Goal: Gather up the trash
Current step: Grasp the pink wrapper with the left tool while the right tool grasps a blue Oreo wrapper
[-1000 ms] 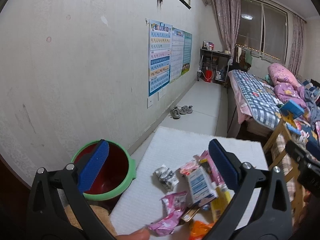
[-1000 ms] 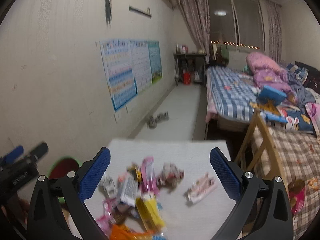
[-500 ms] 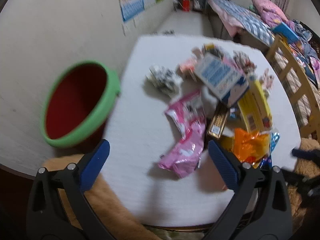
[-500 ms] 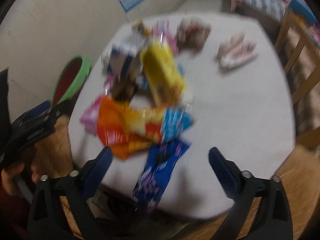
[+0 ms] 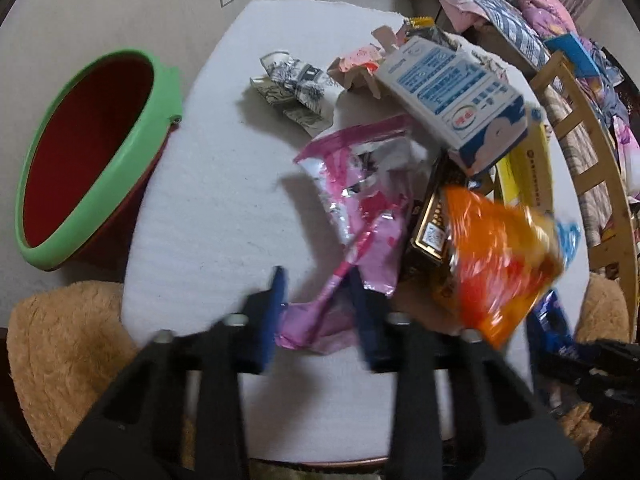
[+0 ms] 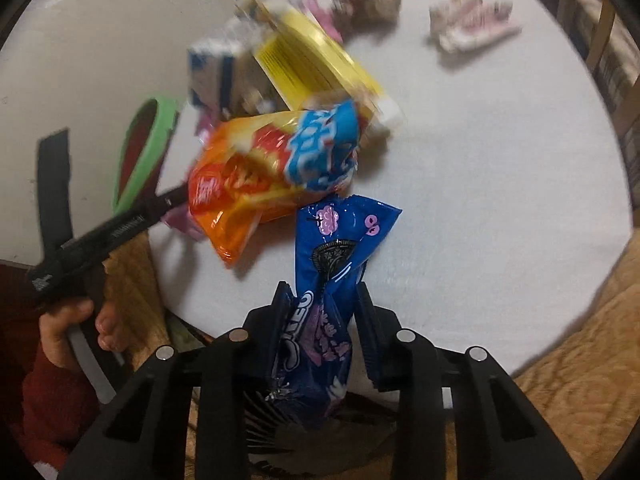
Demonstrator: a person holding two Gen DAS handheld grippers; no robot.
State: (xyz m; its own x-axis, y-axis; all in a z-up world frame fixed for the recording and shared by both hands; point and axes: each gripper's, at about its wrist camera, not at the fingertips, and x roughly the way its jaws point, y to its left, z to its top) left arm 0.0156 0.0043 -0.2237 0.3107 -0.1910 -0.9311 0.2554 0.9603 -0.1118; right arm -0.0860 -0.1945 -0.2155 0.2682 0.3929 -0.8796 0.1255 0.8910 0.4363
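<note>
A heap of wrappers lies on a white round table point(image 5: 224, 208). My left gripper point(image 5: 318, 280) has its blue fingers closing around the near end of a pink foil wrapper point(image 5: 360, 216); the fingers are blurred. My right gripper point(image 6: 322, 294) is shut on a blue Oreo packet point(image 6: 336, 248) at the table's near edge. An orange snack bag point(image 6: 248, 168) lies just beyond it, also in the left wrist view point(image 5: 496, 256). A red bin with a green rim point(image 5: 84, 152) stands left of the table.
A blue-and-white carton point(image 5: 452, 96), a yellow box point(image 6: 316, 64), a grey crumpled wrapper point(image 5: 292, 88) and pink wrappers point(image 6: 472, 32) lie on the table. A wooden chair point(image 5: 592, 152) stands at the right. Tan fuzzy cushions point(image 5: 68, 356) lie around the table's near side.
Both grippers tilted down to the table and came in low. The left fingers narrowed around the pink wrapper. The right fingers shut on the Oreo packet.
</note>
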